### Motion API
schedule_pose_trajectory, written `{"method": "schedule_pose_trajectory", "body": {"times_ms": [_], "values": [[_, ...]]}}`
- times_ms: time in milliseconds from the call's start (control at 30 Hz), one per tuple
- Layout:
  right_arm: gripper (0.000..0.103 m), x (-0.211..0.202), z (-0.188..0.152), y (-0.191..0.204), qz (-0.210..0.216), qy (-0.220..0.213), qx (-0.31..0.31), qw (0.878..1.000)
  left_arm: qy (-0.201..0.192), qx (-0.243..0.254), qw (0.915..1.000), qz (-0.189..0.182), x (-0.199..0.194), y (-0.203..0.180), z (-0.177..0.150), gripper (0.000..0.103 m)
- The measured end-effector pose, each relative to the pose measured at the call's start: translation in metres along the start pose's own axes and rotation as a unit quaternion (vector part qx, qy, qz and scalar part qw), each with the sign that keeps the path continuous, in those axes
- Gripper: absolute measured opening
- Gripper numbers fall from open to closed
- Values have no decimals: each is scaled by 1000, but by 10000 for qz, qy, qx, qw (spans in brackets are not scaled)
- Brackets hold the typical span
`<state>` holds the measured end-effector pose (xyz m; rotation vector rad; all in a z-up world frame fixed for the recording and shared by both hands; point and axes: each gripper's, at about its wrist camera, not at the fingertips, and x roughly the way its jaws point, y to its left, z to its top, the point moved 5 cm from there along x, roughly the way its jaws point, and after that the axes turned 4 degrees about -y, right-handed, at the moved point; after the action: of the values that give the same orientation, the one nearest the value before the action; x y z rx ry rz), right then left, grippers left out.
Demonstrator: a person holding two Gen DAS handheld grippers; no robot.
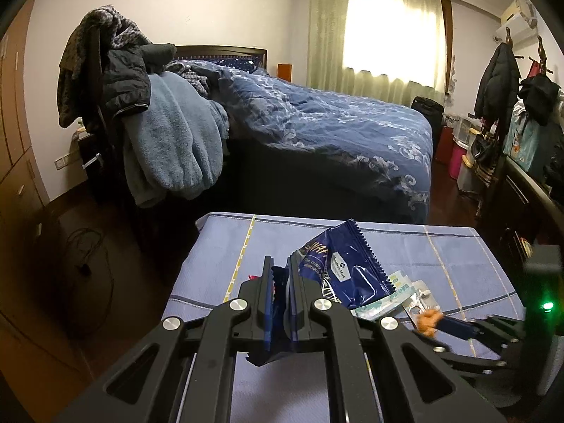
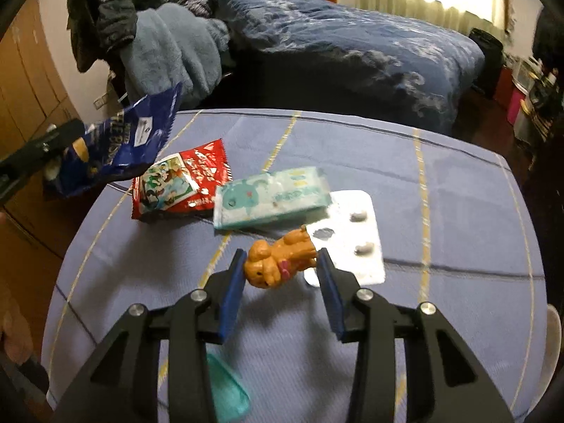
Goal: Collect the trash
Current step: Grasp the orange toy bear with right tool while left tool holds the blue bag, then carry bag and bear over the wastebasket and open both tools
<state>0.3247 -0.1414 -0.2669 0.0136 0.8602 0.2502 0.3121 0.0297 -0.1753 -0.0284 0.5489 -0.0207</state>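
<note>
- On the table (image 2: 440, 183), a flat top under blue-violet cloth with thin yellow and dark check lines, lies my trash.
- My left tool (image 1: 280, 275) is clamped on a glossy navy wrapper (image 1: 347, 268); the crinkled foil, with its saw-tooth end seam and white label, stands up and to the right of the fingers, lifted off the cloth.
- From my right wrist the same wrapper (image 2: 120, 141) hangs at the left edge, above and just beside a red packet (image 2: 179, 183).
- That red packet is shiny film with a cartoon picture, lying flat on the cloth.
- Overlapping its right side is a pale mint tissue pack (image 2: 271, 197), soft and rectangular.
- A silver blister sheet (image 2: 356, 225) with rounded corners lies partly under the pack; two pills show in it.
- My right tool (image 2: 282, 264) has its fingers apart on either side of a small orange dog figure (image 2: 278, 261), smooth moulded plastic, which rests against the sheet's edge; I cannot tell whether the blue pads touch it.
- Behind the table is a bed (image 1: 317, 120) with a navy patterned quilt.
</note>
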Motion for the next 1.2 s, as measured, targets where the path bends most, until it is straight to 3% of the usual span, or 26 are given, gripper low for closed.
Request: {"method": "schedule_pose_trajectory", "body": {"times_ms": [200,433,800,1200], "values": [[41,-35,-26,-36,-220,-26,402,9989,8,-5,9999,-118,-14,-14,-6,8],[41,-74,-56,-78,-445,-57,911,9948,-12,202,9990,-395,-34,-60,-15,8],[41,-116,-85,-110,-556,-178,1270,9902,63,447,9961,-762,-50,-119,-24,8],[42,-173,-121,-176,-945,-477,1848,9771,83,932,9846,-1476,-64,-221,-31,9]]}}
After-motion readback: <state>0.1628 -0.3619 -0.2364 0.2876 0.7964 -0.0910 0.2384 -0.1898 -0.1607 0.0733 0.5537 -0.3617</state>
